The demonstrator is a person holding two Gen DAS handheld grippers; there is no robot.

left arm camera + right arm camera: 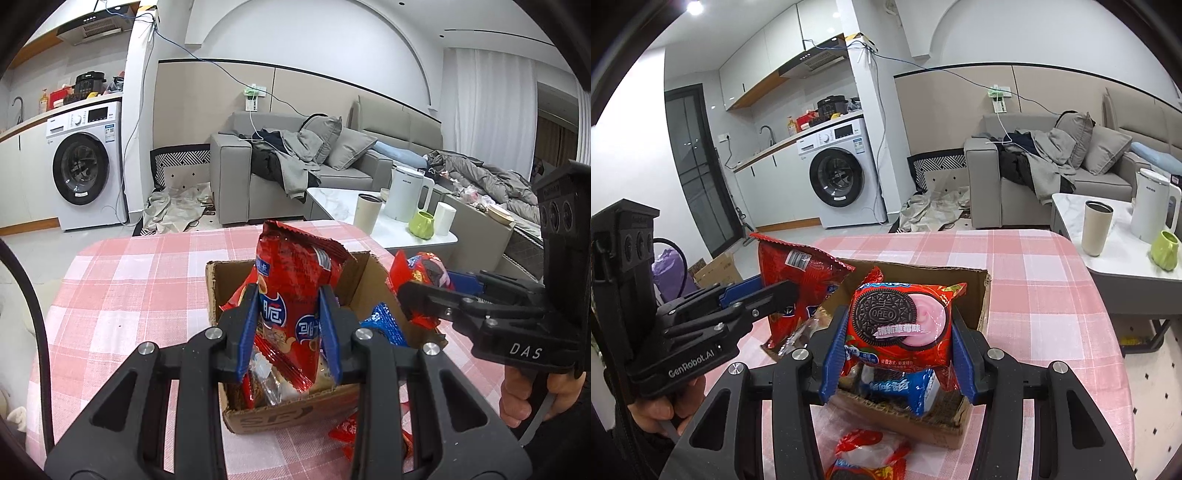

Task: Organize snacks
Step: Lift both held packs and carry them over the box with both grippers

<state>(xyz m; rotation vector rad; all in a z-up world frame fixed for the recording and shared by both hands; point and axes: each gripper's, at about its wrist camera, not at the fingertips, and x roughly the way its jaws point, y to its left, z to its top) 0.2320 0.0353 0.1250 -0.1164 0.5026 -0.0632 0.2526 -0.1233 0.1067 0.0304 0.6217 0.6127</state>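
Above the cardboard box [284,354], my left hand-held gripper [288,328] clamped a red snack bag [295,280]; my right hand-held gripper [897,354] clamped a strawberry Oreo pack [901,317]. Several packets already lay inside the box; one Oreo pack [868,458] remained on the table [1052,295] beside it.

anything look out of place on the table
Yes: one red Oreo packet lies on the checked tablecloth in front of the cardboard box, outside it, while other snacks sit inside.
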